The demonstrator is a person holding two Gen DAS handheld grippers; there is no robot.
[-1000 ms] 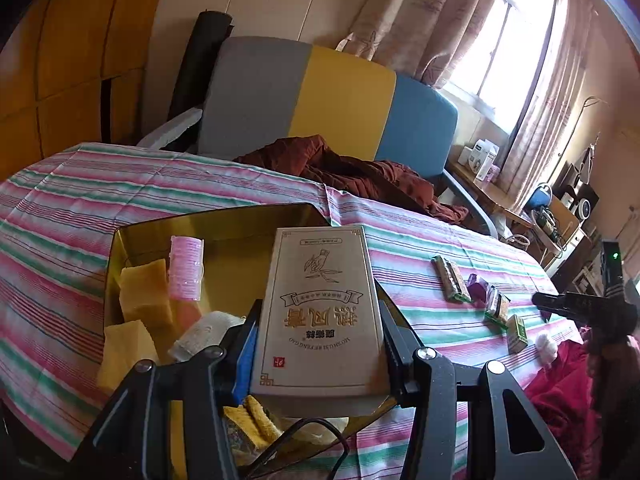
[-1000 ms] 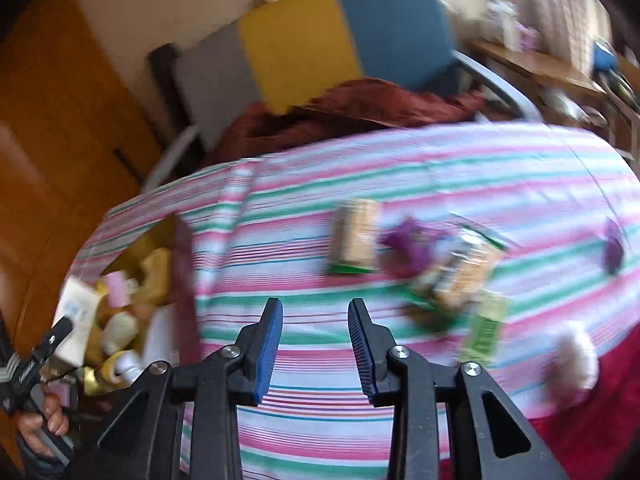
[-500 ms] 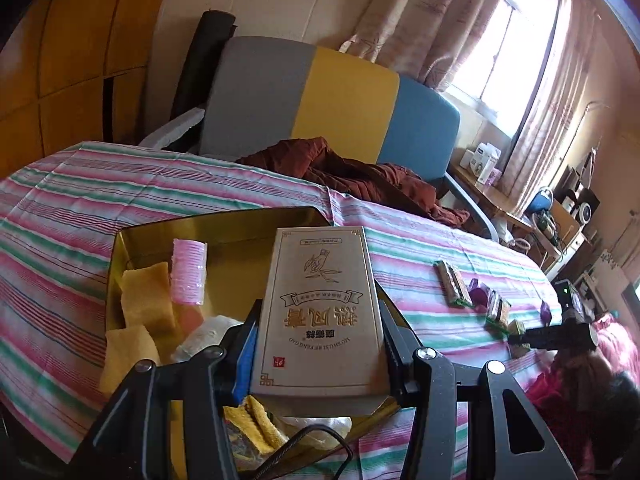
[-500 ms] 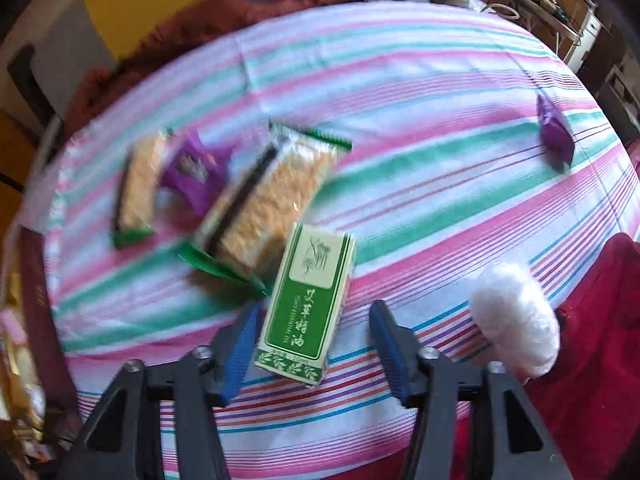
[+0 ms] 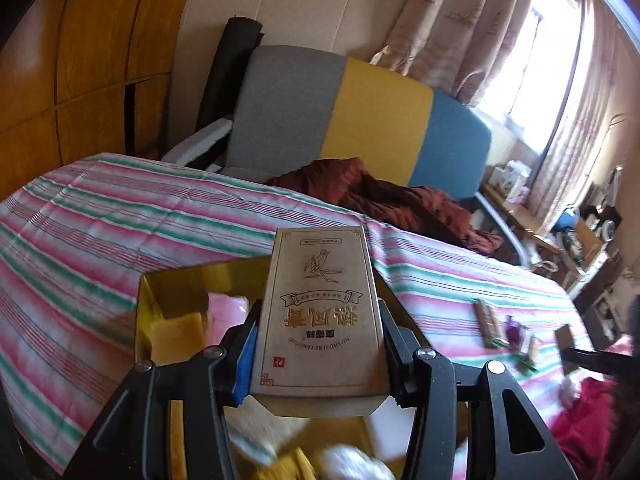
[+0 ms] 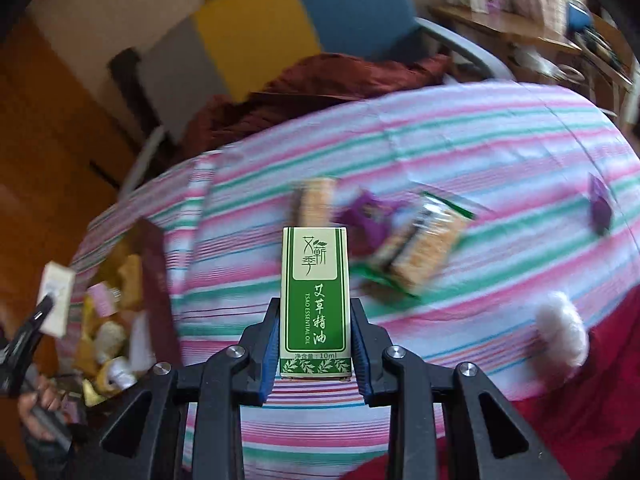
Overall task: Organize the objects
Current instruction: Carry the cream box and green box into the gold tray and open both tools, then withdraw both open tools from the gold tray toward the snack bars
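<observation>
My left gripper (image 5: 318, 340) is shut on a beige printed box (image 5: 320, 312) and holds it above a gold tin (image 5: 176, 284) with yellow sponges and a pink roller inside. My right gripper (image 6: 315, 332) is shut on a green essential oil box (image 6: 315, 300), lifted above the striped tablecloth (image 6: 460, 136). The tin (image 6: 108, 312) and the left gripper with its beige box (image 6: 56, 304) show at the left of the right wrist view.
Snack bars (image 6: 416, 248), a purple wrapper (image 6: 368, 216), another purple packet (image 6: 599, 204) and a white fluffy ball (image 6: 562, 328) lie on the cloth. A red cloth (image 6: 580, 412) hangs at the near edge. A grey, yellow and blue chair (image 5: 352, 120) stands behind.
My right gripper closed on the green essential oil box and lifted it off the cloth. My left gripper rose a little with the beige box.
</observation>
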